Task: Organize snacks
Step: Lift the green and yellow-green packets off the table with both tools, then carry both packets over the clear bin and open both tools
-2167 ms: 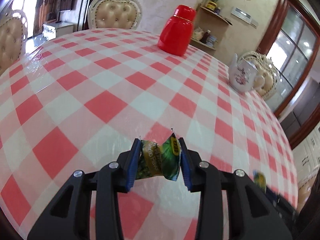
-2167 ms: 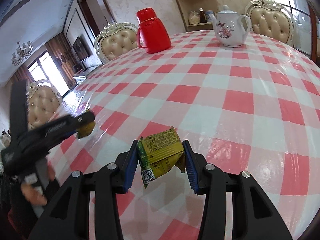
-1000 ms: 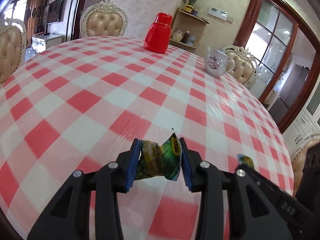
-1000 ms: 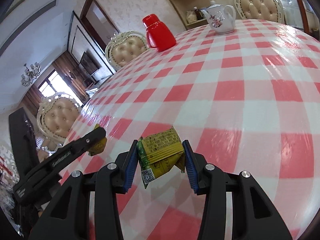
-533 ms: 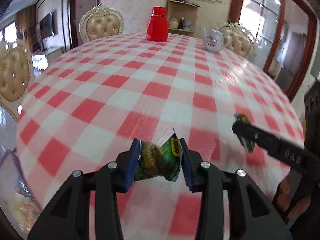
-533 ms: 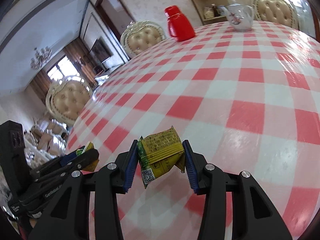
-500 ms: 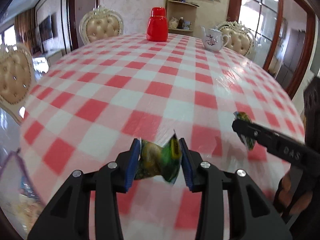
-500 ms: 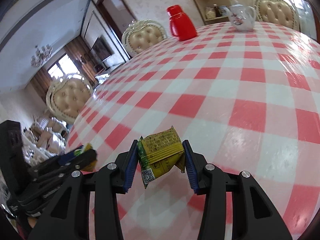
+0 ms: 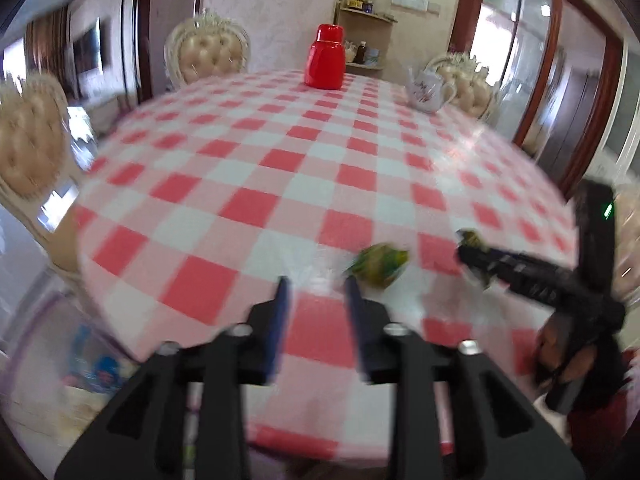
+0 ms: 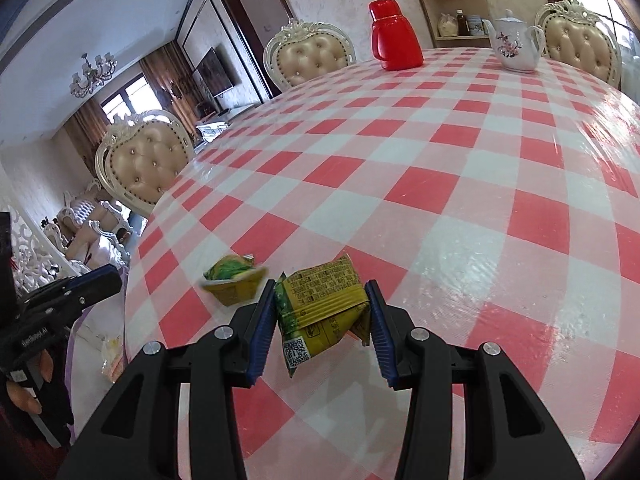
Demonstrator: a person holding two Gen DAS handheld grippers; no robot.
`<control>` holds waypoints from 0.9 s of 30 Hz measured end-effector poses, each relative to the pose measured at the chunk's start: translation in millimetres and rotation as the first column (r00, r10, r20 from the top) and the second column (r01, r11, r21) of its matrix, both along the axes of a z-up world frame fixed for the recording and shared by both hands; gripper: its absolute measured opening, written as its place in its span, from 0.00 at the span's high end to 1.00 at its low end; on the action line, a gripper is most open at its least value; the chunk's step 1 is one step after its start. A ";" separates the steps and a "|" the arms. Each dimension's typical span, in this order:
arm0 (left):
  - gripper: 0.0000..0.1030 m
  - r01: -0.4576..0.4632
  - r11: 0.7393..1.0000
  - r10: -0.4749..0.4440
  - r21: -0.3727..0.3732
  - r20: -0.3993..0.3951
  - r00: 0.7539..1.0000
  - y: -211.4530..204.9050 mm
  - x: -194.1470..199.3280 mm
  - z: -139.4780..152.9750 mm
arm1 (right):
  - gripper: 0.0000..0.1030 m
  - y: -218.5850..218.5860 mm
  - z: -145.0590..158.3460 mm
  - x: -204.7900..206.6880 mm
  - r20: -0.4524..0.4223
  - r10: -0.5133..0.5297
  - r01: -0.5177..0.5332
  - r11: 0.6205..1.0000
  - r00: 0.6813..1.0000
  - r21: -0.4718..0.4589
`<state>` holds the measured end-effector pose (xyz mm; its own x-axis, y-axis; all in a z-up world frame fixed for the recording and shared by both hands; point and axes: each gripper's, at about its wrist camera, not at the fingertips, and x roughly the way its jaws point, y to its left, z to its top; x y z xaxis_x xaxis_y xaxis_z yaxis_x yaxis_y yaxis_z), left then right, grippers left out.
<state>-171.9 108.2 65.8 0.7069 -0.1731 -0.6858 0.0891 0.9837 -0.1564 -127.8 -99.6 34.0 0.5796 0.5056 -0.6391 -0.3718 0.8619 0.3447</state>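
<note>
My left gripper [image 9: 316, 284] is open and empty, back at the near edge of the red-and-white checked table [image 9: 256, 168]. A green and yellow snack packet [image 9: 378, 266] lies loose on the table just ahead and right of it; it also shows in the right wrist view [image 10: 232, 280]. My right gripper [image 10: 322, 312] is shut on a second green and yellow snack packet [image 10: 320, 308], held just above the table beside the loose one. The right gripper shows in the left wrist view [image 9: 472, 252], and the left gripper in the right wrist view [image 10: 100, 280].
A red thermos jug [image 9: 325, 58] and a white floral teapot [image 9: 426, 90] stand at the far side of the table. Cream tufted chairs [image 10: 144, 162] ring the table. A clear bag with packets [image 9: 92, 364] sits below the near left edge.
My left gripper has opened and let go of its snack packet, which now lies on the table. The left gripper has pulled back. The right gripper still holds its packet.
</note>
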 end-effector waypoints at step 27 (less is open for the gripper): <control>0.60 0.049 0.973 -0.052 0.224 0.008 0.999 5.6 -28.5 9.3 | 0.57 26.8 14.8 -43.0 0.050 0.099 -0.100 0.995 0.994 0.023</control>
<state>-200.4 113.8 75.1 0.7111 -0.0522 -0.7012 0.1400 0.9878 0.0684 -170.8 -72.7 48.8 0.5559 0.5778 -0.5976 -0.4720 0.8112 0.3453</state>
